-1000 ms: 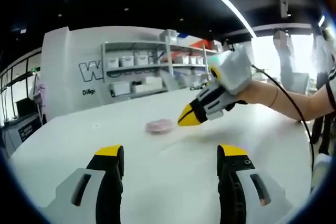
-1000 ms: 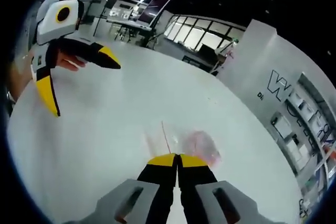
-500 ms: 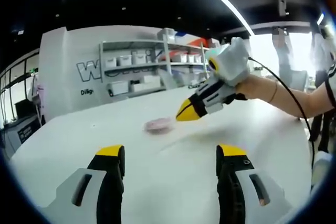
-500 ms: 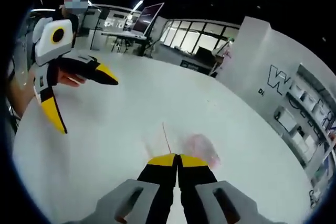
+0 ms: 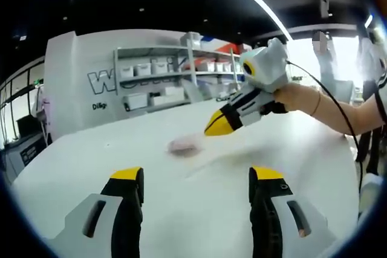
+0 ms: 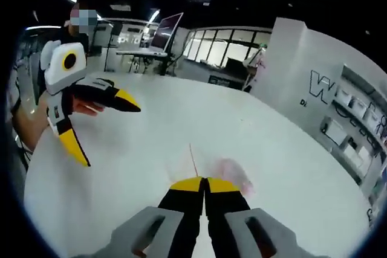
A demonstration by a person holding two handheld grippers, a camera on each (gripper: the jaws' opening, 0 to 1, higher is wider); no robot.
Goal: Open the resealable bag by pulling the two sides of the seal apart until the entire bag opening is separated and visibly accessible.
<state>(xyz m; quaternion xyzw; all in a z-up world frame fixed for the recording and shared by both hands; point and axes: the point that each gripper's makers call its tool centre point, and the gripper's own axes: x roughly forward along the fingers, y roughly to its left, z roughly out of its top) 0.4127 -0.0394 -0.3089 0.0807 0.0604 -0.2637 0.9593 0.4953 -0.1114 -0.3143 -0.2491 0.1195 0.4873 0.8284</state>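
The resealable bag is clear with pinkish contents and lies blurred on the white table, ahead of my left gripper, whose jaws stand wide open and empty. My right gripper, held by a hand, comes in from the right and points down at the bag with its yellow tips together. In the right gripper view my right gripper is shut, and the bag spreads out from just under its tips, its clear edge apparently pinched. The left gripper hovers open at the left there.
Shelves with white bins stand along the back wall beyond the table's far edge. A person stands at the back right. Desks and a monitor lie past the table on the other side. A black cable trails from the right gripper.
The right gripper, still shut, has risen a little and tilted up, away from the table. The bag looks more blurred now. The left gripper has stayed open and nearly still.
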